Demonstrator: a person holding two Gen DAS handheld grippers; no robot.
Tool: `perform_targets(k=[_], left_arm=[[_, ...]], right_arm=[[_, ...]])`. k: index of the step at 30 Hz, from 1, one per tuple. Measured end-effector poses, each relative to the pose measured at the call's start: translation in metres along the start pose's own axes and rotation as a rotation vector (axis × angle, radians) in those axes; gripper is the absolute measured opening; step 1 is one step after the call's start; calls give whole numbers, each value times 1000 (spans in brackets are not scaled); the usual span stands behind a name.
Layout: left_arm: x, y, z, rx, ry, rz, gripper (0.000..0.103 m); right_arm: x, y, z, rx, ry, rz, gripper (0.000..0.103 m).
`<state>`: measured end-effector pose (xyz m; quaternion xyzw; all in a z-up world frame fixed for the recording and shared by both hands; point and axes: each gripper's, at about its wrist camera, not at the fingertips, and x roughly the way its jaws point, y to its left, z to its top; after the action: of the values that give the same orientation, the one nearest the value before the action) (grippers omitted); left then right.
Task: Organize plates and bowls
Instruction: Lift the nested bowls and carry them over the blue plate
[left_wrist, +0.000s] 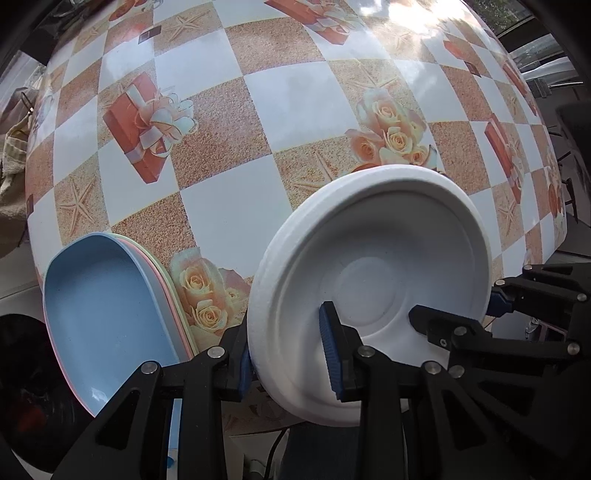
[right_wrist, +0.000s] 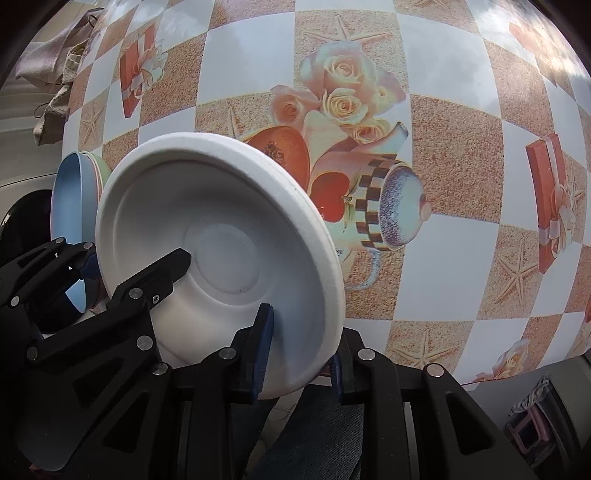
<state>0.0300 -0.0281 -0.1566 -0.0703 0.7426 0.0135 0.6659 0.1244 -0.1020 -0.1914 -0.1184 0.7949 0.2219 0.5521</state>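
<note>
A white bowl, seemingly a nested pair with a doubled rim, is tilted above the near edge of the table. My left gripper is shut on its near-left rim, one blue pad inside and one outside. My right gripper is shut on the opposite rim in the same way. Each gripper also shows in the other's view: the right gripper and the left gripper. A stack of blue, pink and pale green plates lies to the left of the bowl.
The table wears a checked cloth printed with roses, gift boxes and starfish. A crumpled cloth bag hangs off its far left edge. A dark box sits beyond the table's right edge.
</note>
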Motion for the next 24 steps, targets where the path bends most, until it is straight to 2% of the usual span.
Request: perform_targets(k=[14, 24], left_arm=[[-38, 2, -6, -37, -103, 9, 35], [-68, 30, -18, -104, -173, 14, 35]], right_arm=[[-24, 22, -10, -39, -67, -19, 29], [-39, 59, -17, -111, -110, -49, 29]])
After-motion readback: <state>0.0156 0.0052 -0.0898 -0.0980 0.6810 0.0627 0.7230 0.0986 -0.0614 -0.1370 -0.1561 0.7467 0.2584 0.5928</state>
